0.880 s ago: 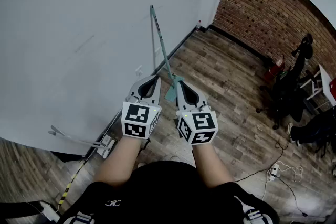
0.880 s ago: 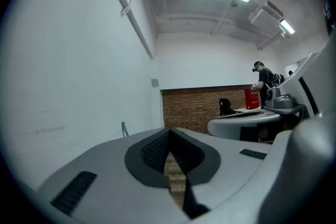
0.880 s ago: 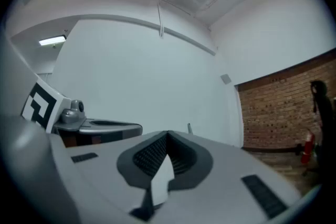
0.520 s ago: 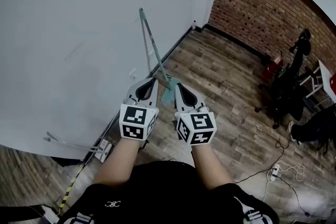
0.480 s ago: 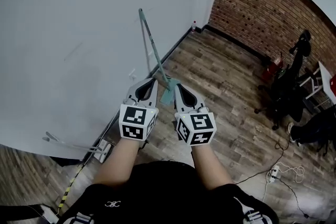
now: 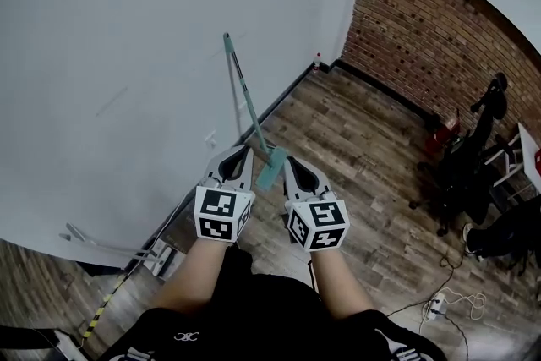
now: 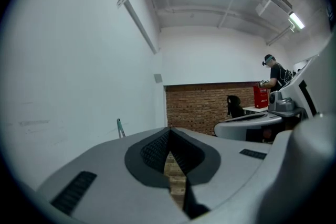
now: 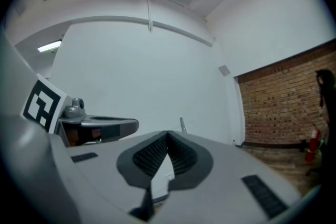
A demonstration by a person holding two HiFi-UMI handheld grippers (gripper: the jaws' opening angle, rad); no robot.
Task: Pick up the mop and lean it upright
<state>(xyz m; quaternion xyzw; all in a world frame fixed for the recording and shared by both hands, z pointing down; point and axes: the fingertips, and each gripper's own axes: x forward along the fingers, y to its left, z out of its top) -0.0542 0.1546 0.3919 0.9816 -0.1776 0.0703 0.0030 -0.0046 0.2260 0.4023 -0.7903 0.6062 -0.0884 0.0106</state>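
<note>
The mop [image 6: 248, 103] leans against the white wall, its thin teal handle sloping up and to the left. Its teal head [image 6: 269, 169] rests on the wood floor between the two gripper tips. In the head view my left gripper [image 6: 245, 150] is just left of the mop head and my right gripper [image 6: 290, 161] just right of it. Both are shut, hold nothing and do not touch the mop. The handle's top end [image 7: 120, 127] peeks over the left gripper [image 7: 170, 131], and the same handle top [image 8: 182, 124] shows above the right gripper [image 8: 168, 137].
A brick wall [image 6: 439, 38] closes the far side. Black office chairs [image 6: 469, 152] stand at the right, with a power strip and cables [image 6: 439, 300] on the floor. A white floor tool [image 6: 156, 254] lies by the wall base at left. A person [image 7: 274, 73] stands far back.
Both grippers stay shut and side by side at the mop head. The mop keeps leaning on the wall. Only the head view has drifted slightly.
</note>
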